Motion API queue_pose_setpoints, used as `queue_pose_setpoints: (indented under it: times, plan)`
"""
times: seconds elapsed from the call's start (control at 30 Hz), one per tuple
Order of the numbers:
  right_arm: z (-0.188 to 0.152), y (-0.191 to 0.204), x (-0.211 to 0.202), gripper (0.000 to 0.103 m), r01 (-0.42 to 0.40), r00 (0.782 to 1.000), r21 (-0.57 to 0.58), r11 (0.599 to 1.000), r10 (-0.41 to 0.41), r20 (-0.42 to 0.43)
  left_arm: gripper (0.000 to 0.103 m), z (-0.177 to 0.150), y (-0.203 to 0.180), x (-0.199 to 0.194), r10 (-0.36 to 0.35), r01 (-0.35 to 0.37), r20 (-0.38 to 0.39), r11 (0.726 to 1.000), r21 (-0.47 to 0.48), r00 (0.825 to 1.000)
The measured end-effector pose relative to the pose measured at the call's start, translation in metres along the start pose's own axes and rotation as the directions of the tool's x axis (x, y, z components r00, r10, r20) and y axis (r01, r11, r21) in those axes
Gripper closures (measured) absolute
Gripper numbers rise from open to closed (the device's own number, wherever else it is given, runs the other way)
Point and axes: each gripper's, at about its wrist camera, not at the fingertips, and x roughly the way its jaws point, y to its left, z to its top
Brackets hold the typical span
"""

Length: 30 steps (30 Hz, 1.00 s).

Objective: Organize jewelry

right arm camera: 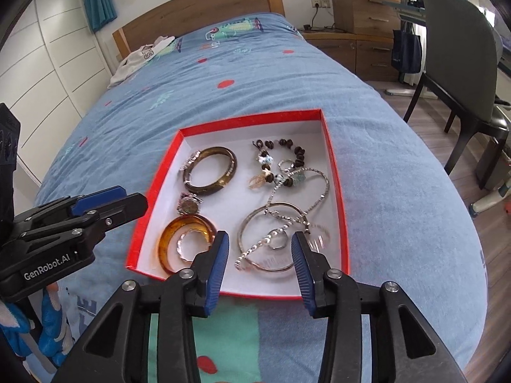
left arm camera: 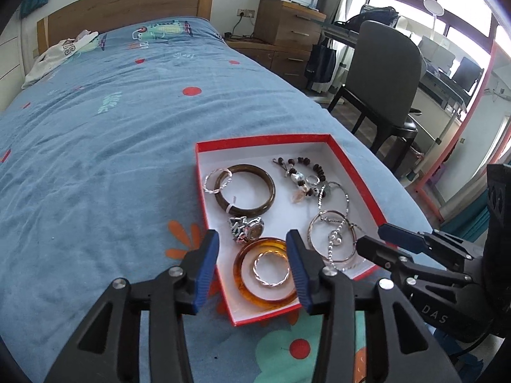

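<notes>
Here amber bangle (left arm camera: 265, 274) lies in box (left arm camera: 351, 172) between parted left fingers (left arm camera: 207, 268).

1. Red box (right arm camera: 332, 159) on the bed (right arm camera: 159, 102), holding bangles, rings and a bead bracelet (right arm camera: 287, 156).
2. Right gripper (right arm camera: 260, 255), jaws apart and empty, above the silver bangle (right arm camera: 265, 239).
3. Left gripper (right arm camera: 111, 201) beside the box's left wall; amber bangle (right arm camera: 172, 236) nearby.
</notes>
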Motion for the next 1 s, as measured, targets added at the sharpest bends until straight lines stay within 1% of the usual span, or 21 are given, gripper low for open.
queue_pose_setpoints:
  times: [0.1,0.2,0.3,0.5,0.57,0.63,0.8,0.87,0.93,1.0]
  plan:
    - [-0.001,0.014,-0.009,0.057,-0.002,1.000,-0.019,1.000,0.002,0.014,0.060,-0.004,0.010,-0.020,0.039,-0.038,0.019,0.999,-0.021,0.999]
    - [-0.002,0.030,-0.019,0.055,-0.016,0.999,-0.034,0.999,0.017,0.031,0.060,-0.011,0.023,-0.046,0.092,-0.090,0.044,0.995,-0.046,0.995]
    - [-0.006,0.047,-0.030,0.049,-0.030,0.998,-0.051,0.998,0.032,0.047,0.059,-0.017,0.035,-0.067,0.122,-0.118,0.059,0.990,-0.072,0.991]
    - [-0.014,0.081,-0.050,0.047,-0.055,0.996,-0.092,0.994,0.061,0.065,0.057,-0.034,0.054,-0.113,0.193,-0.183,0.092,0.977,-0.107,0.977]
    - [-0.017,0.093,-0.058,0.045,-0.063,0.995,-0.110,0.992,0.071,0.072,0.057,-0.040,0.058,-0.125,0.208,-0.196,0.101,0.974,-0.116,0.973]
    - [-0.021,0.103,-0.064,0.041,-0.068,0.994,-0.123,0.990,0.078,0.079,0.056,-0.048,0.064,-0.138,0.222,-0.207,0.107,0.969,-0.132,0.969]
    - [-0.032,0.129,-0.081,0.039,-0.087,0.990,-0.157,0.984,0.102,0.093,0.055,-0.068,0.073,-0.168,0.252,-0.233,0.117,0.960,-0.154,0.961]
    - [-0.038,0.139,-0.088,0.036,-0.088,0.989,-0.171,0.981,0.107,0.100,0.055,-0.075,0.076,-0.178,0.263,-0.241,0.124,0.956,-0.164,0.957]
    - [-0.043,0.147,-0.094,0.031,-0.090,0.988,-0.183,0.979,0.110,0.105,0.053,-0.081,0.079,-0.187,0.274,-0.251,0.130,0.953,-0.170,0.953]
    - [-0.048,0.155,-0.100,0.029,-0.089,0.987,-0.194,0.977,0.113,0.113,0.052,-0.087,0.082,-0.196,0.283,-0.257,0.139,0.950,-0.177,0.949]
